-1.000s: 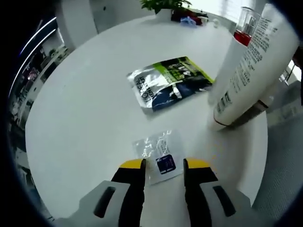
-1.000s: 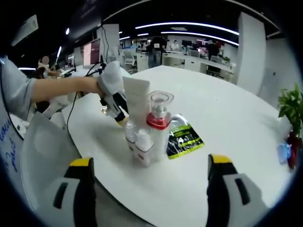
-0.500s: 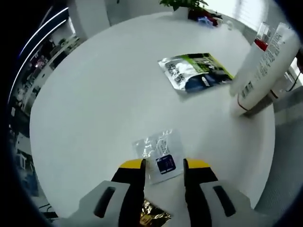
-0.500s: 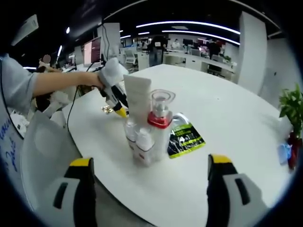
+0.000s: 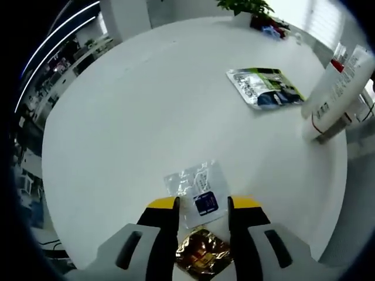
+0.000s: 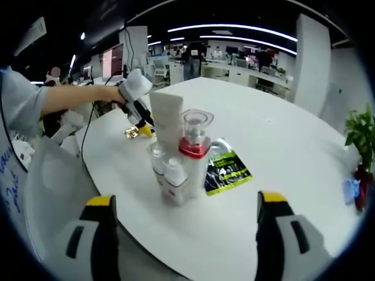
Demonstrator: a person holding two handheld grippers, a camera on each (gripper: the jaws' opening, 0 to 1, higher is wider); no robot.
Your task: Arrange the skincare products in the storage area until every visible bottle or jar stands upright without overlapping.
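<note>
L gripper [image 5: 202, 206] jaws spread over gold sachet [image 5: 202, 253] near table [image 5: 117, 129] edge. R gripper [image 6: 184, 205] spread wide. Tube [image 6: 166, 120] & bottles [image 6: 173, 175] upright in cluster by edge; green pouch [image 6: 227, 170] flat beside.

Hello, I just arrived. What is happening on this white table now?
A person is tidying skincare products with two handheld grippers. The left gripper hangs over a gold sachet near the table edge. The right gripper is open, back from an upright cluster: white tube, pump bottle, small bottles. A green pouch lies flat beside them.
</note>
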